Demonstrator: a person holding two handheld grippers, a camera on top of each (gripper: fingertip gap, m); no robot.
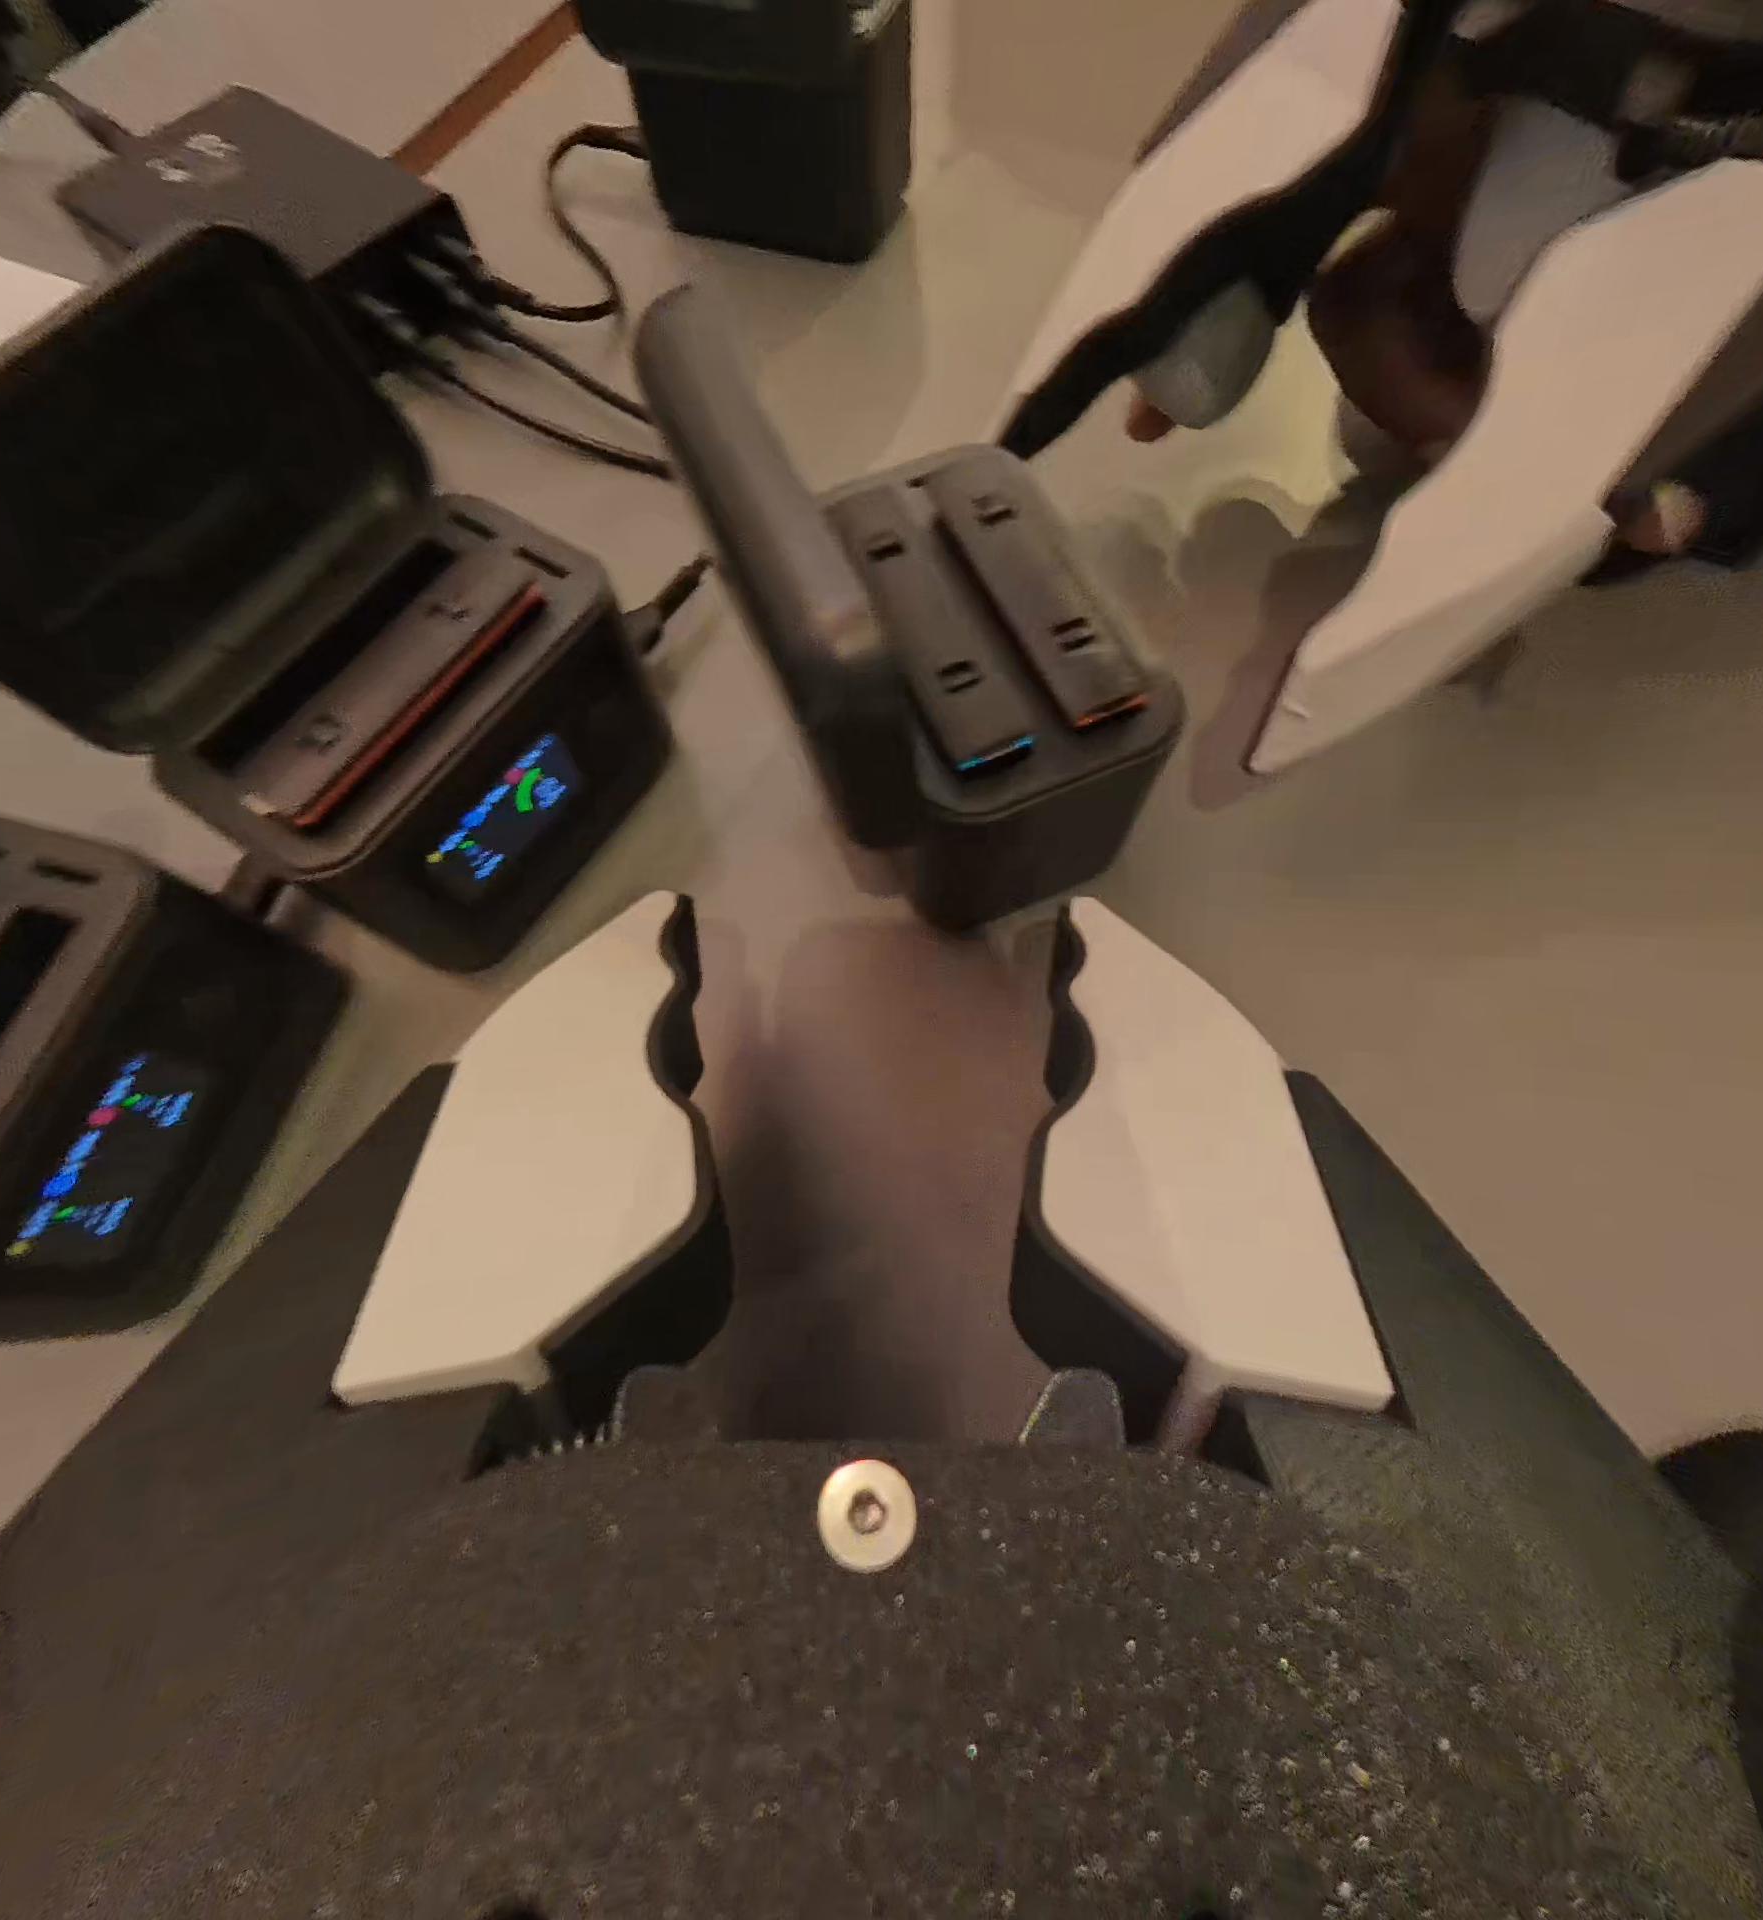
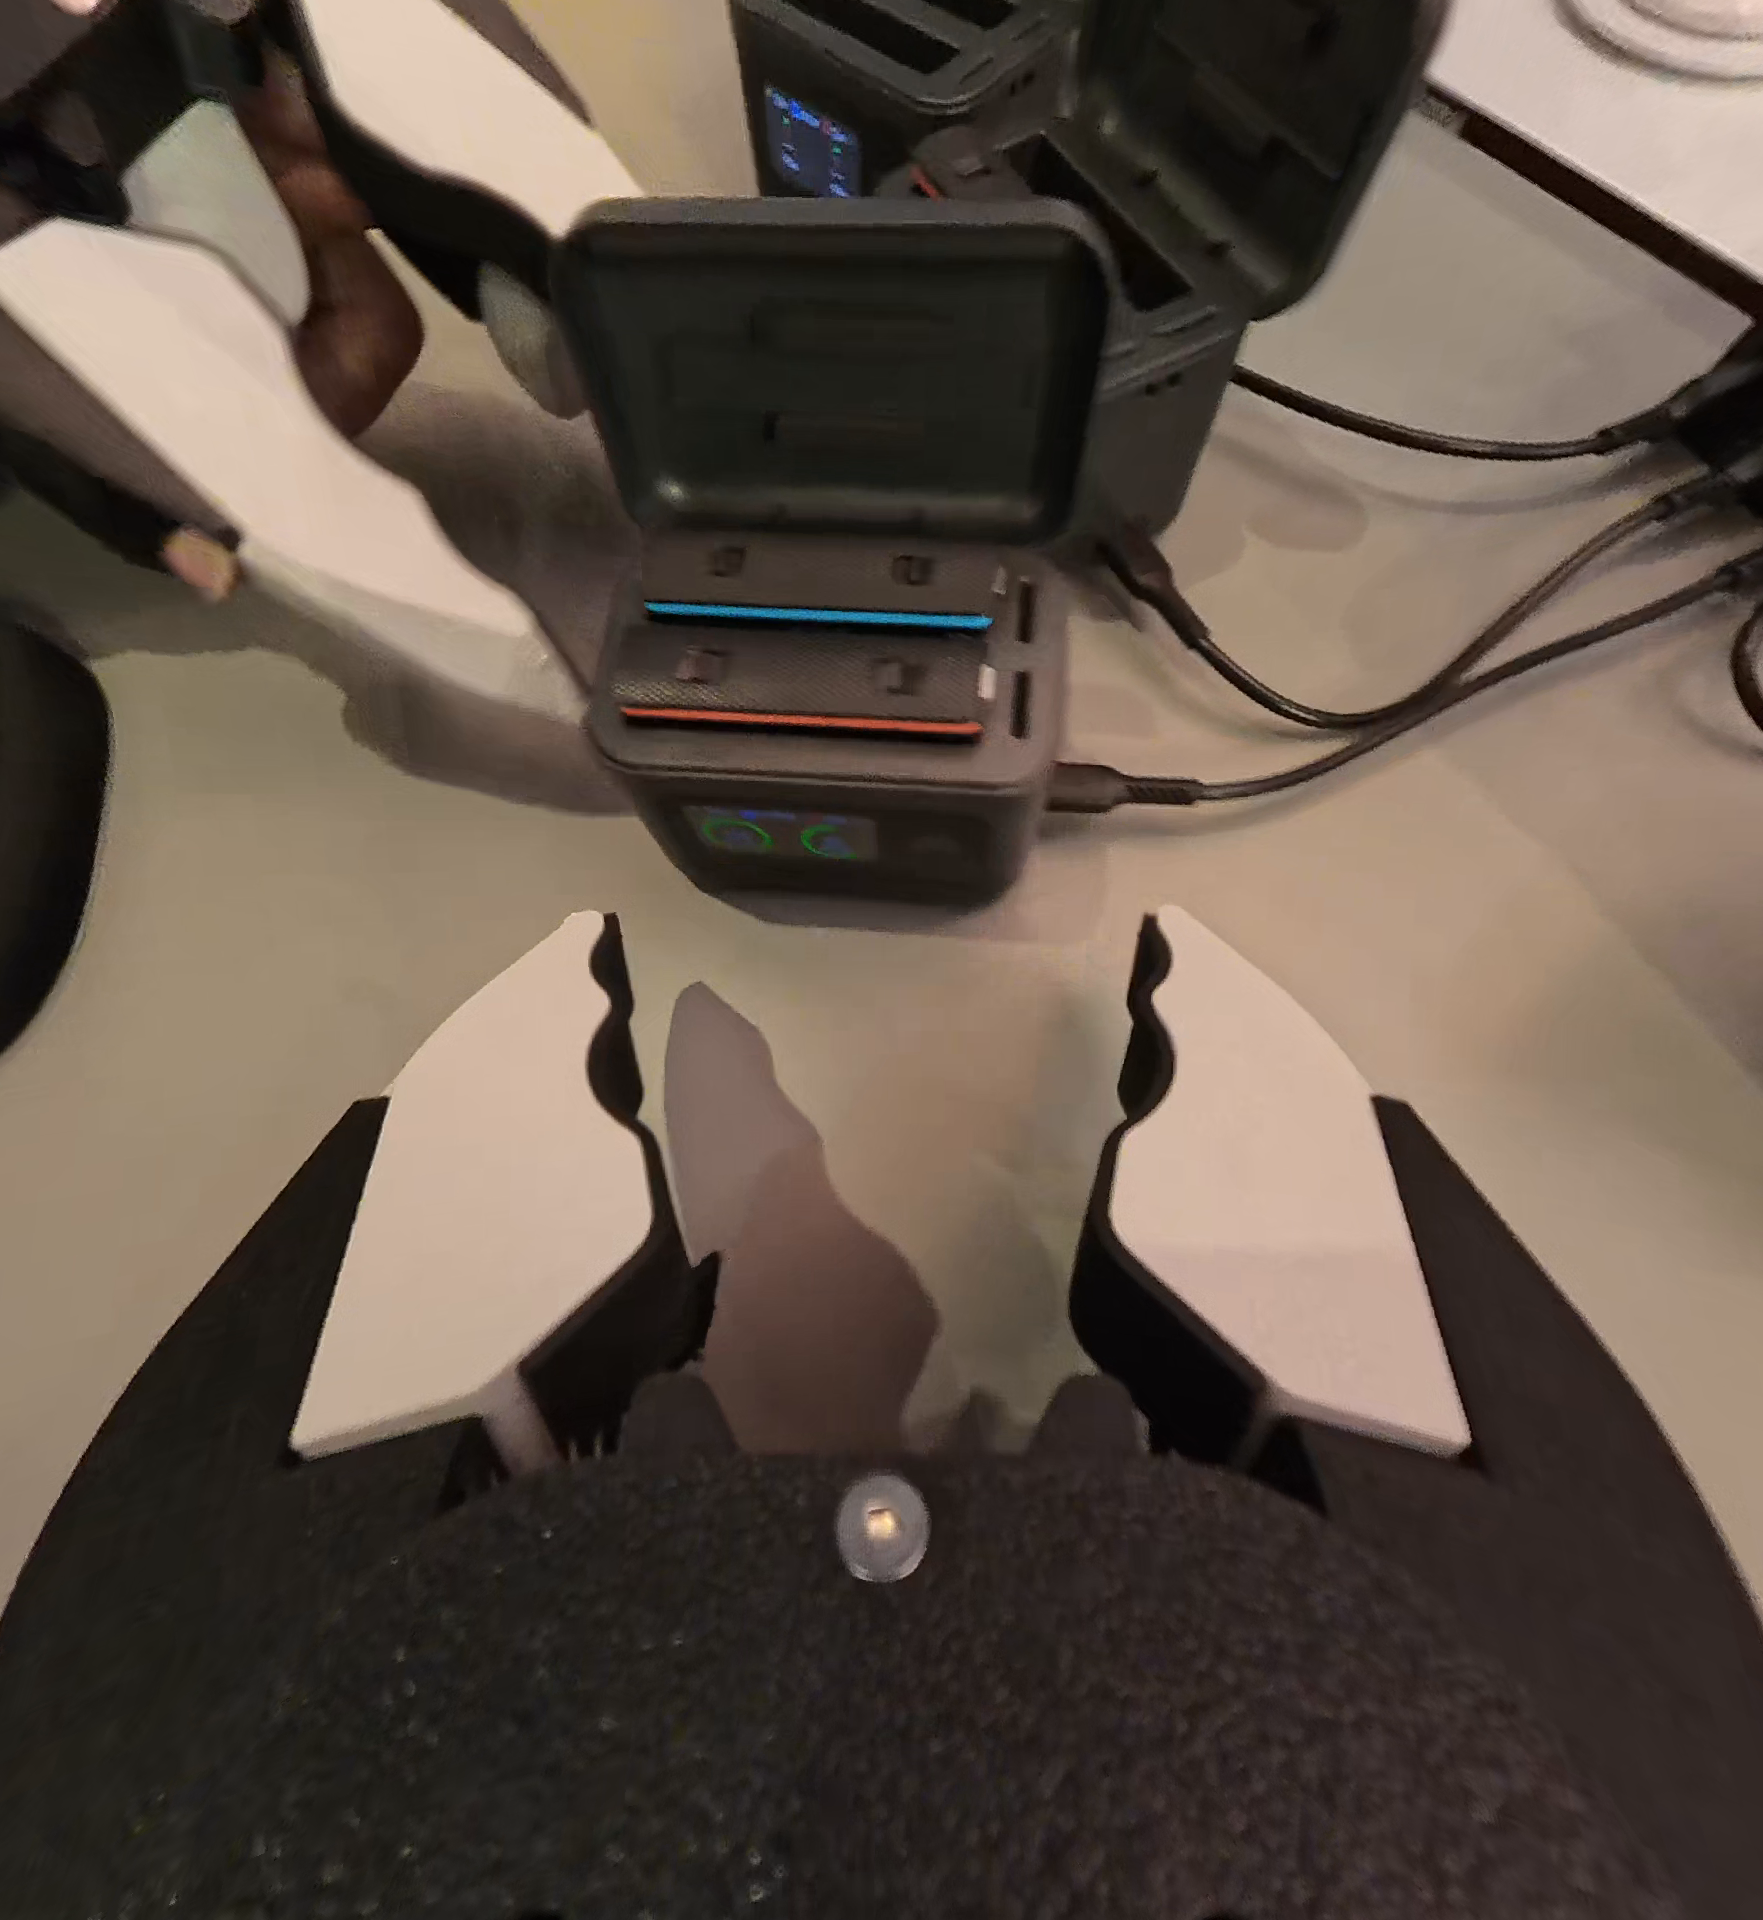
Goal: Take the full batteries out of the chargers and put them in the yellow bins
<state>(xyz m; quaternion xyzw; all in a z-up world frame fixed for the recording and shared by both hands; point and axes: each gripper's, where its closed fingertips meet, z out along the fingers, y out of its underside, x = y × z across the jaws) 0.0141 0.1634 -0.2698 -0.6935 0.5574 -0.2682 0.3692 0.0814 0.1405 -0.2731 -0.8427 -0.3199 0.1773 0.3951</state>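
The right gripper [image 2: 877,935] is closest to the camera. Its two white fingers are spread wide, and nothing is between them. Just past the tips sits a small black charger [image 2: 825,717] on the pale table [image 2: 1376,987]. Its lid [image 2: 825,374] stands open at the back.

Two batteries sit side by side in the charger. The near one has an orange stripe [image 2: 799,720]. The far one has a blue stripe [image 2: 820,615]. Only their flat tops stick up a little above the slots. The small screen [image 2: 781,834] on the front shows two green rings, so both batteries are probably full.

The batteries look small, hard and light. Their tops look smooth, so they may slip. They sit snug, so each one likely needs a straight pull up. The best place to hold looks like the two long sides of the raised top, one finger in front and one behind. The gap between the two batteries is thin, so a fingertip must slide in with care.

The left gripper [image 1: 872,914] is spread open and empty too. It hangs near the same charger from the other side. More chargers [image 1: 409,727] stand close by, with black cables [image 2: 1376,665] running off. No yellow bin can be seen.
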